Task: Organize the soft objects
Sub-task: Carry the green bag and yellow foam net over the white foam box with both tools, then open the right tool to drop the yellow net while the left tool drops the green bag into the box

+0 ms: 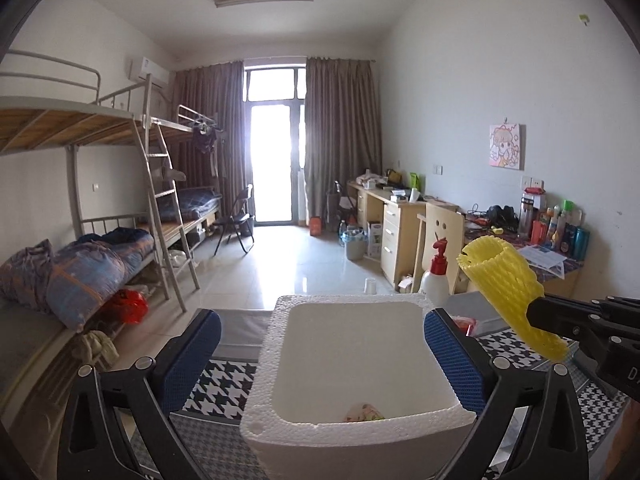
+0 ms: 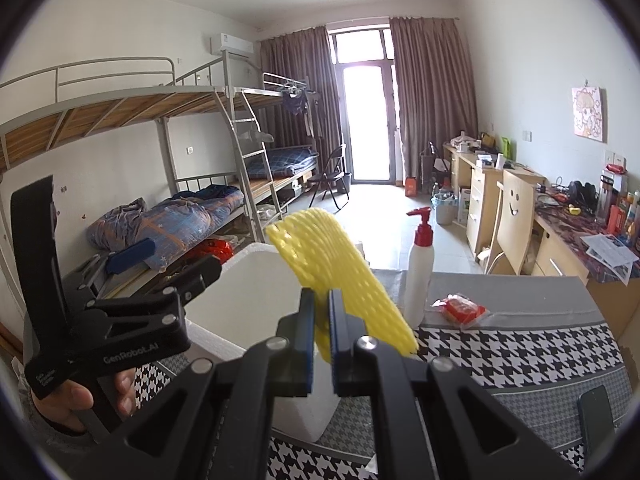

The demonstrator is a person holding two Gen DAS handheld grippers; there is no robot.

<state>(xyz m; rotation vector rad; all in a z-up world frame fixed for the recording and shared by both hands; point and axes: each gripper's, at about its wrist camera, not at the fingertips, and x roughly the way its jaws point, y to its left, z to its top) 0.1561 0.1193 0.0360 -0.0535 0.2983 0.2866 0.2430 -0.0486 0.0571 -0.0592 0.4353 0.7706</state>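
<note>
A white foam box (image 1: 360, 364) stands on the houndstooth-covered table (image 1: 224, 384). My left gripper (image 1: 322, 352) is open, its blue pads on either side of the box. A small pinkish soft item (image 1: 364, 412) lies in the box bottom. My right gripper (image 2: 320, 332) is shut on a yellow foam net sleeve (image 2: 336, 272), held above the box's right side; the sleeve (image 1: 508, 284) and right gripper also show at right in the left wrist view. The box (image 2: 248, 300) shows left of the sleeve in the right wrist view.
A white pump bottle with a red top (image 2: 420, 272) stands behind the box. A red packet (image 2: 460, 308) lies on the table. A dark phone (image 2: 596, 412) lies at the right edge. Bunk beds (image 1: 100, 240) stand left, desks (image 1: 400, 220) right.
</note>
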